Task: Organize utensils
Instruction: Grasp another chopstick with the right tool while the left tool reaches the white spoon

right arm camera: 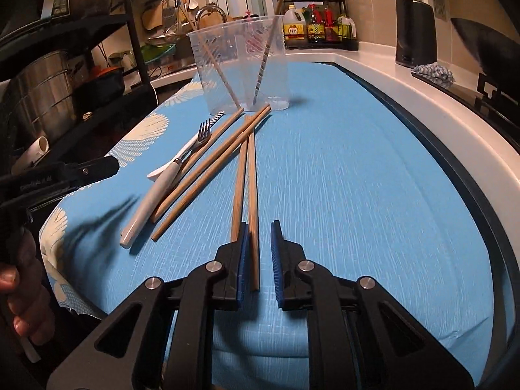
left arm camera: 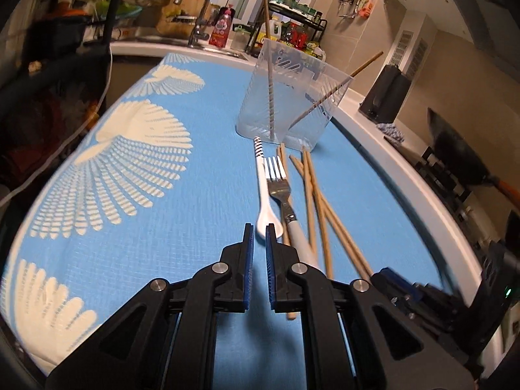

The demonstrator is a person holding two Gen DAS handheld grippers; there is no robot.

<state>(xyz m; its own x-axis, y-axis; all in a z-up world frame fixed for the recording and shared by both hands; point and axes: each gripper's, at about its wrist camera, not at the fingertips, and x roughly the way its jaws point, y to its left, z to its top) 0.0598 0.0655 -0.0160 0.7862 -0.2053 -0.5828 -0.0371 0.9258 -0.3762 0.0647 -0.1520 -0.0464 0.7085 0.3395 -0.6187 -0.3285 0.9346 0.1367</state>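
Chopsticks (right arm camera: 208, 169) lying loose on the blue cloth (left arm camera: 195, 227), just in front of the clear plastic cup (left arm camera: 286, 97), waiting to be put away. Lying right beside them, touching: a white spoon (left arm camera: 263, 188) and a fork (left arm camera: 279, 182) with a white handle. Already standing in the cup and leaning on its rim: two more sticks (left arm camera: 270, 97), so probably collecting everything there.

Left tongs (left arm camera: 259, 227): pinching nearly shut, gripping nothing, pointing down at the cloth with the spoon's bowl just past the tips. Probably getting ready for the spoon or the fork.

Right tongs (right arm camera: 261, 224): sitting around the near end of one chopstick (right arm camera: 253, 211). Touching the stick with one blue pad only, leaving a gap at the other pad, so not squeezing it yet. Reaching for the thick end, likely for an easy lift toward the cup.

Hard to see: near ends of some sticks hiding under the left tongs' arm in the left view. Blurring badly there too, at the right edge: the right tongs. Showing only partly at the right view's left edge: the hand (right arm camera: 22, 292) holding the left tongs. Not able to count the loose sticks for sure, with them crossing each other.
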